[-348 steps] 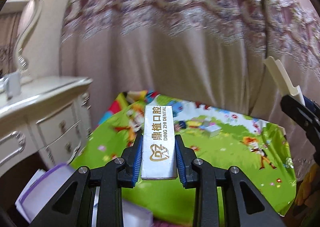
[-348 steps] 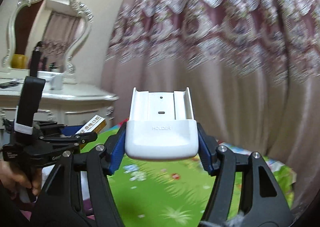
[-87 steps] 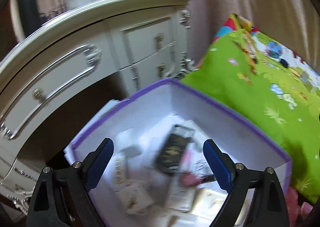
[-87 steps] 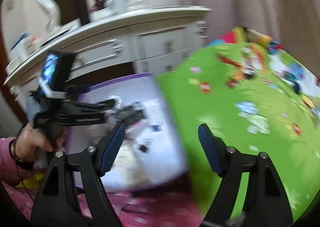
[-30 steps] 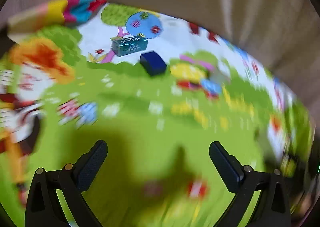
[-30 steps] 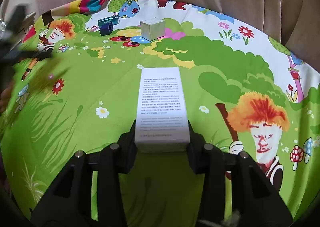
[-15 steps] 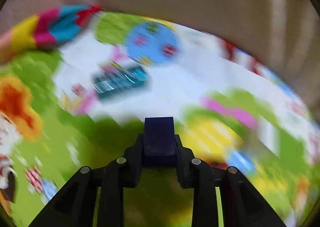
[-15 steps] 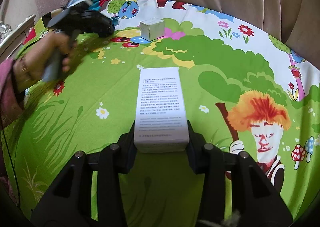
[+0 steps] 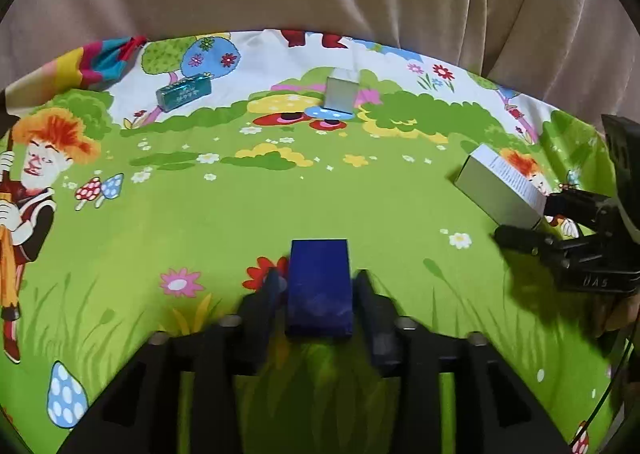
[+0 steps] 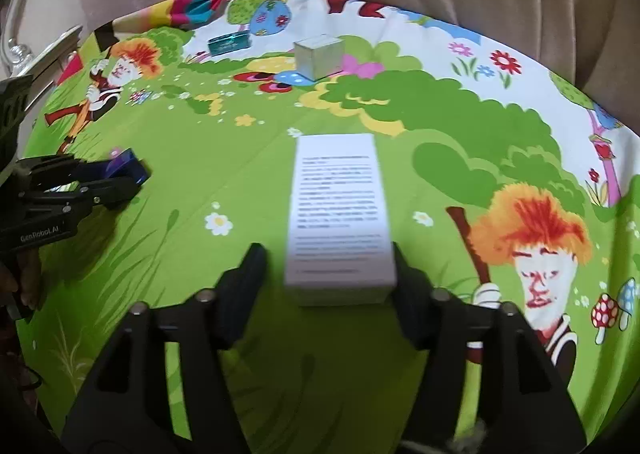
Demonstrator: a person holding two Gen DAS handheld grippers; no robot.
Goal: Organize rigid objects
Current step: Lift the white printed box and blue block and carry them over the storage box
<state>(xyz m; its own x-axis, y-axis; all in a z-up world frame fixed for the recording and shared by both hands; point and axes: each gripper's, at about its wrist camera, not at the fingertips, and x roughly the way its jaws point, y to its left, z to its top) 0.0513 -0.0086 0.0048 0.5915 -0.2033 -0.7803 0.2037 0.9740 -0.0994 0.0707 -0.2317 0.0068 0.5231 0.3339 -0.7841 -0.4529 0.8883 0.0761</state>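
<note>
lying loose on mat (image 9: 224,214): blue box (image 9: 319,286).

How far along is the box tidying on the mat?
Nothing looks finished. In hand: the left hand-held gripper is opening around the dark blue box, and the right hand-held gripper is opening around the white printed box. Left: the teal box and silver box lie untouched at the mat's far edge.

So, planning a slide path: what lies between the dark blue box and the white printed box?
Only bare cartoon mat lies between the dark blue box and white printed box, shown in the right wrist view.
</note>
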